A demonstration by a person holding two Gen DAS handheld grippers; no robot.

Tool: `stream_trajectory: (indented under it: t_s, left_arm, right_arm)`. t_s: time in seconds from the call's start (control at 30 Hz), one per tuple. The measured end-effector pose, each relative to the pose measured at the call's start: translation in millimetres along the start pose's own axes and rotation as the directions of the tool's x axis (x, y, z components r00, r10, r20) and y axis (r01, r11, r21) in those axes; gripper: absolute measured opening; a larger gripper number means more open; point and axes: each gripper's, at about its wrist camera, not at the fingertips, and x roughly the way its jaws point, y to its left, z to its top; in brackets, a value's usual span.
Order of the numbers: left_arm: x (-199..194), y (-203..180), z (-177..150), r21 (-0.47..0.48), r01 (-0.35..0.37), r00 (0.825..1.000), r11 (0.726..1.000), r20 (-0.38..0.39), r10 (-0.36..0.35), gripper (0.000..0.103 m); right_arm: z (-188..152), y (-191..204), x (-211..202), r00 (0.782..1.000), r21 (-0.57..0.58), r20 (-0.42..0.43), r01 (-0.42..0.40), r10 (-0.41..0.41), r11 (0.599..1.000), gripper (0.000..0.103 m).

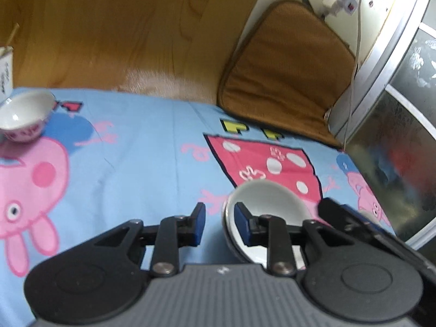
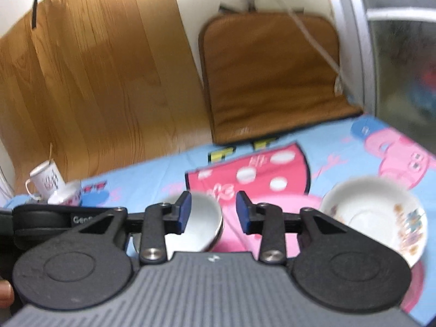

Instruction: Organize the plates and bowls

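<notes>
A white bowl (image 1: 269,199), apparently nested in a second one, sits on the blue cartoon bedsheet (image 1: 150,150). My left gripper (image 1: 221,223) is open and straddles its left rim: one finger is inside the bowl and the other is outside, clear of the rim. In the right wrist view the same bowl (image 2: 203,218) has its right rim between the fingers of my open right gripper (image 2: 214,212), with the right pad standing off it. A shallow decorated dish (image 2: 381,218) lies to the right. A patterned bowl (image 1: 24,117) rests at the far left.
A white mug (image 2: 45,182) stands beside the patterned bowl (image 2: 68,193) at the sheet's far left. A brown cushion (image 1: 286,65) leans on the wall behind, next to a wooden panel (image 1: 122,27). A metal-framed glass door (image 1: 395,109) borders the right side.
</notes>
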Motion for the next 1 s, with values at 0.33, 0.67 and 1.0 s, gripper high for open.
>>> stream_trajectory:
  t_s: [0.33, 0.67, 1.0]
  left_arm:
    - [-33, 34, -8, 0.033, -0.1, 0.991, 0.994, 0.087, 0.097, 0.034]
    - [-77, 127, -22, -0.018, -0.326, 0.925, 0.945, 0.201, 0.323, 0.035]
    - [-89, 186, -15, -0.034, -0.469, 0.852, 0.882, 0.244, 0.462, 0.037]
  right_arm:
    - [-7, 42, -11, 0.995, -0.072, 0.052, -0.078, 0.082, 0.994, 0.039]
    - [-28, 112, 17, 0.98, -0.15, -0.047, -0.197, 0.192, 0.969, 0.039]
    - [-47, 171, 43, 0.969, -0.221, -0.084, -0.247, 0.234, 0.943, 0.039]
